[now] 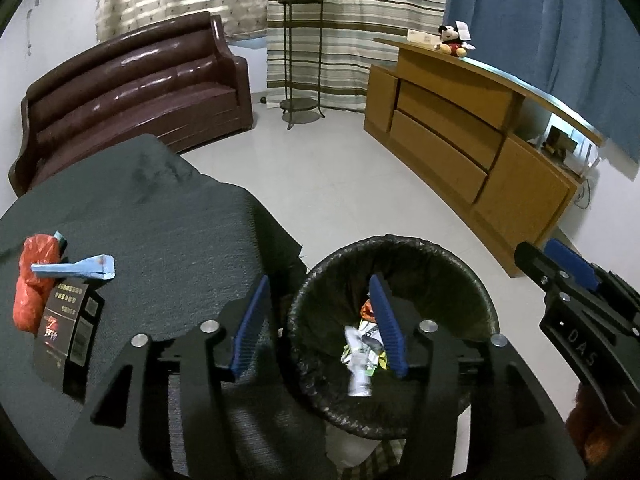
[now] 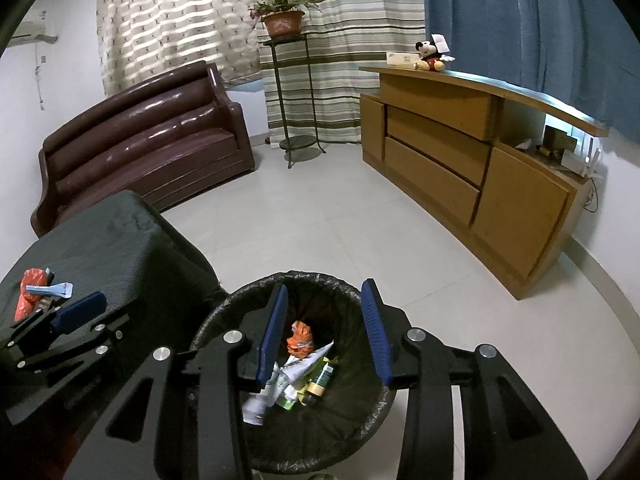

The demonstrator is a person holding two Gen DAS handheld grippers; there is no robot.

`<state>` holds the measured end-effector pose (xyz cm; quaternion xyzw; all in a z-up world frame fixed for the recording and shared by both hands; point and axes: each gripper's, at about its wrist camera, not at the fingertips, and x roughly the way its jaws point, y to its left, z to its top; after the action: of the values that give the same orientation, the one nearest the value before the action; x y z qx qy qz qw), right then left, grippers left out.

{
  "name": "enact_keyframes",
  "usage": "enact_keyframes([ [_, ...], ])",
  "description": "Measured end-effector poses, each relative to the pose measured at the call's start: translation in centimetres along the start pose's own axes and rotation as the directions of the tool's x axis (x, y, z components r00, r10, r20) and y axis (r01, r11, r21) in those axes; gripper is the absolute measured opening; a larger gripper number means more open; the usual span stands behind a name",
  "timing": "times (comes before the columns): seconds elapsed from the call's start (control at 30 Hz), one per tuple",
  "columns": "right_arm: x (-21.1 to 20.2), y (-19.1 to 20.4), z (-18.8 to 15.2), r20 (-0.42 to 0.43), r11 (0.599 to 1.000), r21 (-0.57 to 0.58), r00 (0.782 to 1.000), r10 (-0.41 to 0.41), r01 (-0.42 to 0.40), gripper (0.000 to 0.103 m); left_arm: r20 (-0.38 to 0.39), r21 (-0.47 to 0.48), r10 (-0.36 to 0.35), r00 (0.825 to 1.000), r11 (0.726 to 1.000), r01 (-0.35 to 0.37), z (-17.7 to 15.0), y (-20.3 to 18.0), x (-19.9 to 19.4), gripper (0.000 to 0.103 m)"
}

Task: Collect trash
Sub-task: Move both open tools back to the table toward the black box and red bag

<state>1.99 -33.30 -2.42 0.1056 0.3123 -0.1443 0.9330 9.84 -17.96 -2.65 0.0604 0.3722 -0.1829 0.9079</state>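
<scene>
A round bin lined with a black bag (image 1: 404,242) (image 2: 224,304) stands on the floor beside a table under a dark cloth (image 1: 160,216) (image 2: 112,232). Inside lie crumpled white wrappers (image 1: 358,360) (image 2: 292,372), an orange wrapper (image 2: 300,338) and a small green bottle (image 2: 322,378). My left gripper (image 1: 318,284) (image 2: 80,308) is open over the bin's near-left rim, nothing between its blue pads. My right gripper (image 2: 325,288) (image 1: 560,268) hangs open above the bin, empty. On the table lie an orange plastic bag (image 1: 34,280) (image 2: 28,292), a light blue paper strip (image 1: 76,268) (image 2: 50,289) and a black box (image 1: 66,332).
A dark brown sofa (image 1: 132,92) stands behind the table. A metal plant stand (image 1: 302,60) with a potted plant is by the striped curtain. A wooden sideboard (image 1: 460,140) with a plush toy (image 1: 452,42) runs along the right wall. Pale floor tiles (image 1: 340,184) lie between them.
</scene>
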Motion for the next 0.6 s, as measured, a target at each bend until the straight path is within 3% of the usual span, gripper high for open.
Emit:
enact_keyframes([
  [0.17, 0.1, 0.0, 0.0, -0.005, 1.0, -0.001, 1.0, 0.006, -0.006, 0.042, 0.014, -0.013, 0.017, 1.0, 1.0, -0.016, 0.1, 1.0, -0.8, 0.059],
  [0.33, 0.2, 0.7, 0.0, -0.012, 1.0, -0.014, 1.0, 0.025, -0.025, 0.049, 0.018, -0.03, 0.037, 0.999, 0.999, -0.036, 0.0, 2.5, -1.6, 0.06],
  [0.6, 0.1, 3.8, -0.2, -0.022, 0.995, -0.058, 0.997, 0.078, -0.079, 0.05, 0.016, -0.069, 0.091, 0.996, 0.994, -0.09, -0.8, 6.1, -3.4, 0.06],
])
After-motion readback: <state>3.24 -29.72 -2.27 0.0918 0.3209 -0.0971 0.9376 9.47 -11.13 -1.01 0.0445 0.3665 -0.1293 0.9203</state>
